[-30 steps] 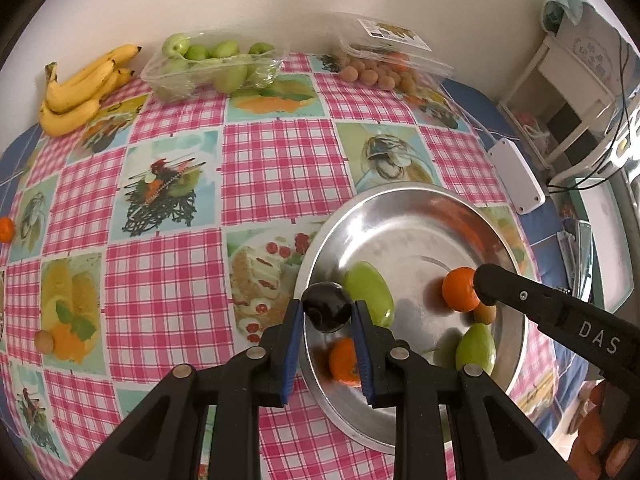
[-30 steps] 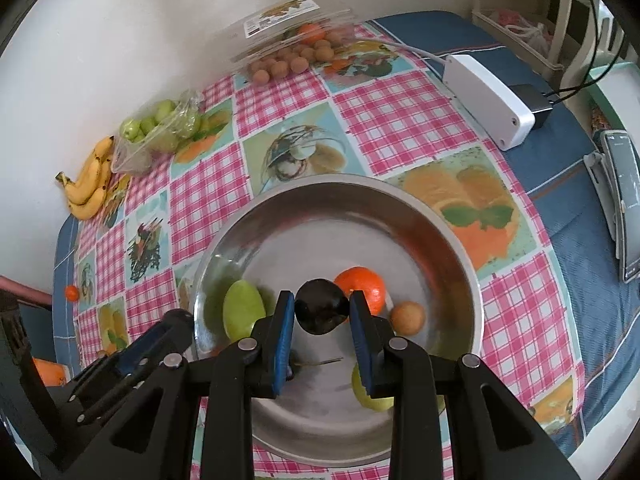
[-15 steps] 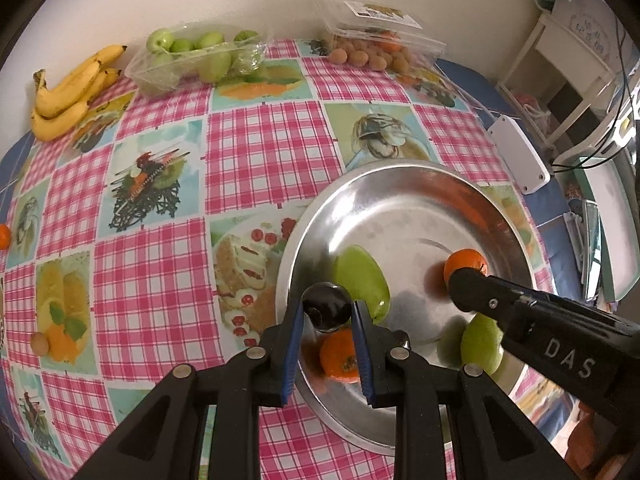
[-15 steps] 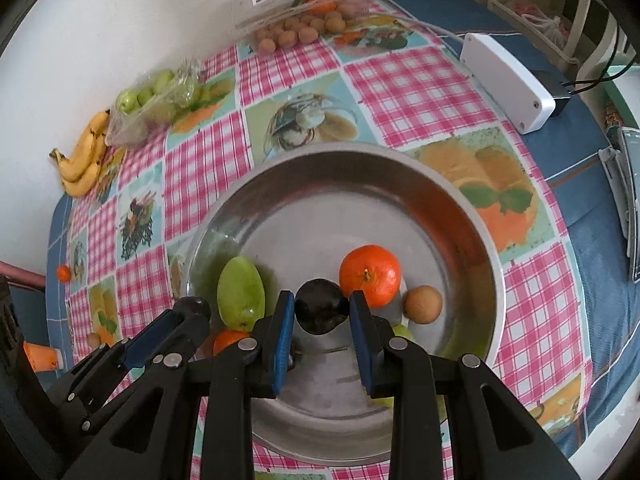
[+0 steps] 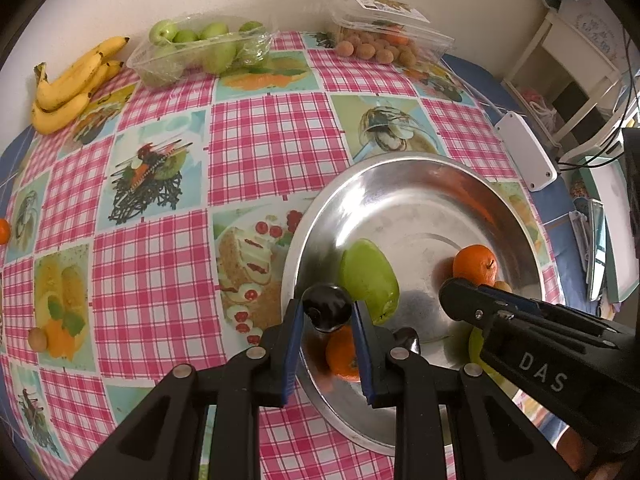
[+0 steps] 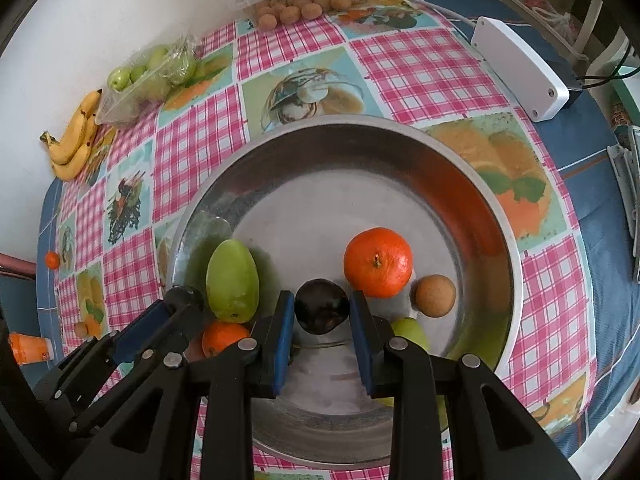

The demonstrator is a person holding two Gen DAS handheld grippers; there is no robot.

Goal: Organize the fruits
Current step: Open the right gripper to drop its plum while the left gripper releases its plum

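— Steel bowl [image 6: 516, 280] is already partly filled, yes? What is inside?

— A long green fruit [image 6: 232, 280] at about 9 o'clock in the right wrist view, a big tangerine [image 6: 378, 262] near the middle, a small brown round fruit [image 6: 435, 295] just beside it at 3 o'clock, one more tangerine [image 6: 222, 338] and another green fruit [image 6: 410, 330] low in the bowl.

— And the two grippers?

— Each one pinches a dark plum. The right gripper [image 6: 321, 314] holds its plum [image 6: 320, 310] over the bowl floor, pointing steeply down. The left gripper [image 5: 327, 314] holds the second plum [image 5: 326, 306] above the bowl's edge at 9 o'clock. Both pairs of jaws are pressed on the fruit, not spread.

— So what is left?

— I think these two plums must still be let go into the bowl. On the tablecloth [image 5: 272, 148] much remains: bananas [image 5: 72, 84] at 10 o'clock, a tray of green apples [image 5: 204, 50] at 11 o'clock, a clear box of small brown fruits [image 5: 380, 38] at 1 o'clock, and two loose pieces at the 9 o'clock edge. Whether all of them belong in the bowl, I cannot tell.
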